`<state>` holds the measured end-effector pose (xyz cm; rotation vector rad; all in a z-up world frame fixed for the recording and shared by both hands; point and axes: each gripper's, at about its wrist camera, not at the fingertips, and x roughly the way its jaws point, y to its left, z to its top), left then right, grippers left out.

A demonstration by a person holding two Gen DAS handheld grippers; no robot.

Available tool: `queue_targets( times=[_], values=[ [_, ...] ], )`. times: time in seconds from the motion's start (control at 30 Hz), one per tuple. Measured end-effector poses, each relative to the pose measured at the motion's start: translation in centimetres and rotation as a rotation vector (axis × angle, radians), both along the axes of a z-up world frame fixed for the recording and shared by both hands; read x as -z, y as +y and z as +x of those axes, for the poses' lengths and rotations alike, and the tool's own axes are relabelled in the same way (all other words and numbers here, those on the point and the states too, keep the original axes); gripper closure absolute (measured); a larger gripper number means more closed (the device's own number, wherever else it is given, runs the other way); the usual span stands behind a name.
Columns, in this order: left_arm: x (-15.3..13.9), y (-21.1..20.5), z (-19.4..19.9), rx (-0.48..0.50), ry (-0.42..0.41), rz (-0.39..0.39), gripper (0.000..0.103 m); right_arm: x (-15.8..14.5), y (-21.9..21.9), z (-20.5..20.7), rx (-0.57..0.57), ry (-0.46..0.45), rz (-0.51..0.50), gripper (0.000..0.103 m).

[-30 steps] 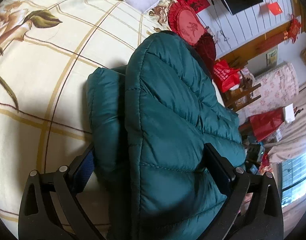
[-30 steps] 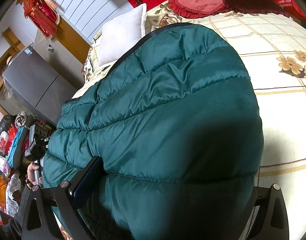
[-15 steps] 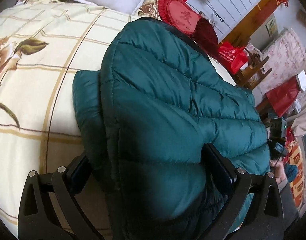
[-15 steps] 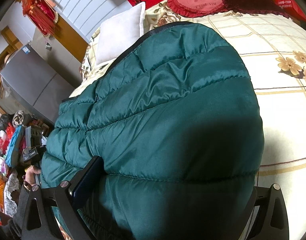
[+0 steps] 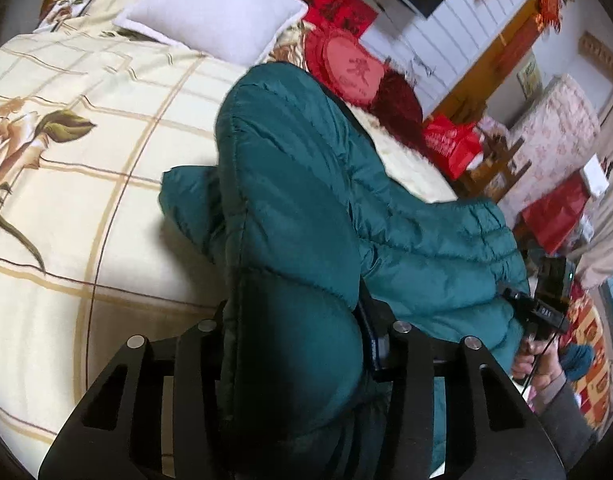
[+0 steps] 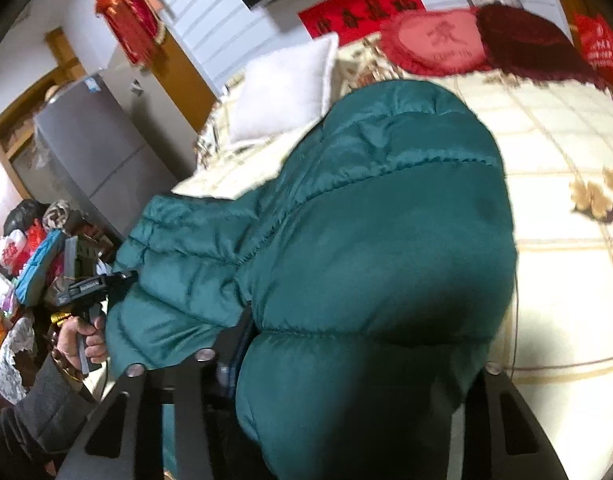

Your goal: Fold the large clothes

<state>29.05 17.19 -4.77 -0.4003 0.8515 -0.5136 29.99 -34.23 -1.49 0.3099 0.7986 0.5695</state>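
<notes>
Jacket (image 5: 302, 208) bunched between left claw (image 5: 294, 344) fingers, right claw (image 6: 346, 380) likewise

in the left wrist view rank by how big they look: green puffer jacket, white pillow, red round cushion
1. green puffer jacket, by far the largest, though nearest the camera
2. white pillow
3. red round cushion, partly hidden by the jacket

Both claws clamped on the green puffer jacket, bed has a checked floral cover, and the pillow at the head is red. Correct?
One error: the pillow is white, as the left wrist view shows; the red things beside it are heart-shaped cushions. The rest holds: left claw and right claw grip the green puffer jacket on the checked floral cover.
</notes>
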Motion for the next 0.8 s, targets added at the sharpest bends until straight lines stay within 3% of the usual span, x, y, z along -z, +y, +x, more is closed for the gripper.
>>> queue_targets(
  times=[0.2, 0.37, 0.63, 0.7, 0.73, 0.8],
  values=[
    [-2.5, 0.3, -2.0, -0.031, -0.054, -0.059, 0.063, -2.9, 0.3, -1.3, 0.003, -0.101, 0.009, 0.06],
    [-3.7, 1.6, -4.9, -0.05, -0.07, -0.05, 0.063, -4.2, 0.8, -2.4, -0.025, -0.134, 0.03, 0.06],
    [-1.8, 6.1, -7.2, -0.139, -0.041, -0.043, 0.061, -3.1, 4.9, -1.4, -0.122, -0.102, 0.019, 0.06],
    [-0.3, 6.8, -6.5, -0.164, 0.014, -0.051, 0.052, -2.4, 5.4, -1.0, -0.118, -0.076, 0.019, 0.058],
    [0.2, 7.1, -6.4, -0.172, 0.032, -0.052, 0.048, -1.7, 5.5, -0.5, -0.109, -0.045, 0.021, 0.052],
    [0.8, 7.2, -6.2, -0.186, 0.059, -0.032, 0.03, -0.1, 5.0, 0.4, -0.061, 0.043, 0.031, 0.036]
  ],
)
